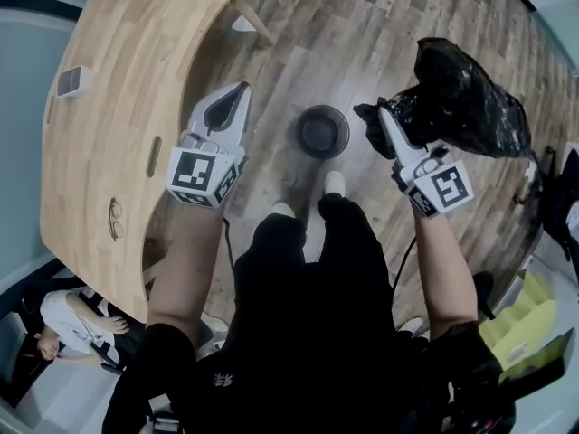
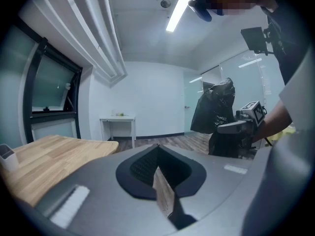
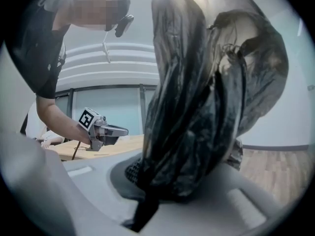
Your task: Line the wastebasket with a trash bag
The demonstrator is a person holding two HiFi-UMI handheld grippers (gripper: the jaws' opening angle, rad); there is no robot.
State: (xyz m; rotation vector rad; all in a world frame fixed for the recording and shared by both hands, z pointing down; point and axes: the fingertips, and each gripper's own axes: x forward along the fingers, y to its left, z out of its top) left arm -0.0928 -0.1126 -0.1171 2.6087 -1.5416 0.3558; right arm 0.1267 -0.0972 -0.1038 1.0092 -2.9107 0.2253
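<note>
Head view, steeply down past the holder's legs to a wood-plank floor (image 1: 380, 25). Contents as follows.

1. Left tongs (image 1: 241, 90): closed and empty. In the left gripper view the two pads (image 2: 165, 191) meet with nothing between them.

2. Right tongs (image 1: 383, 116): closed on the trash bag (image 1: 463, 98). In the right gripper view a twisted fold of the film runs down into the shut jaws.

3. Trash bag: black, glossy and crumpled. It bunches up and outward from the tip of the right tongs, on the side away from the left tongs. In the right gripper view it fills most of the space ahead of the jaws.

4. Wastebasket (image 1: 323, 131): small, round and dark, standing upright on the floor with its mouth up. It sits between the two tongs and below them, nearer the right tip. Neither pair touches it, and the bag is apart from it.

5. Table (image 1: 118, 80): pale wood with a curved edge, on the outer side of the left tongs. It carries a pair of glasses (image 1: 116, 220) and a small grey block (image 1: 72, 81).

6. Shoes (image 1: 335, 182): two pale toes just beside the wastebasket on the holder's side, between the tongs.

7. Small white table (image 2: 117, 119): against the far wall, ahead of the left tongs.
</note>
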